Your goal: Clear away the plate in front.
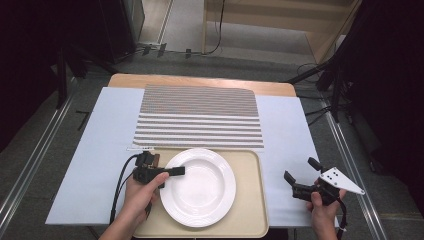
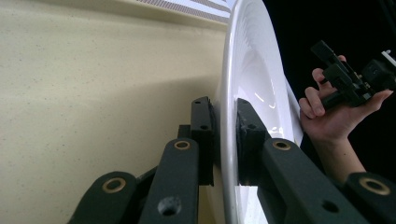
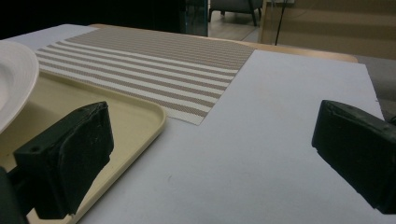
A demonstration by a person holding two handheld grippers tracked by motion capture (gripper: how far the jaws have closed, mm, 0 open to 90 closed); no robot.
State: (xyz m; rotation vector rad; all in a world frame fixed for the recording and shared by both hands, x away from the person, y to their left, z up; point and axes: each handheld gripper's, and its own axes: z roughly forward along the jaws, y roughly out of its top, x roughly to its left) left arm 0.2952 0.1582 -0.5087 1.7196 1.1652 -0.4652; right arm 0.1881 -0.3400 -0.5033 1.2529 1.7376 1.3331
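A white plate point(image 1: 200, 187) lies on a beige tray point(image 1: 250, 200) at the near edge of the table. My left gripper point(image 1: 177, 171) reaches in from the left and is shut on the plate's left rim. In the left gripper view its two pads press either side of the plate point(image 2: 247, 70) rim, with the tray point(image 2: 93, 93) behind. My right gripper point(image 1: 300, 169) is held to the right of the tray, above the white table cover, jaws wide apart and holding nothing. The right gripper view shows its jaws point(image 3: 210, 154) open, with the plate point(image 3: 14, 79) edge at far left.
A striped brown and white placemat point(image 1: 200, 117) lies beyond the tray on the white table cover point(image 1: 95, 150). In the right gripper view the tray's corner point(image 3: 126, 116) meets the placemat point(image 3: 154, 60). Dark stands and cables flank the table.
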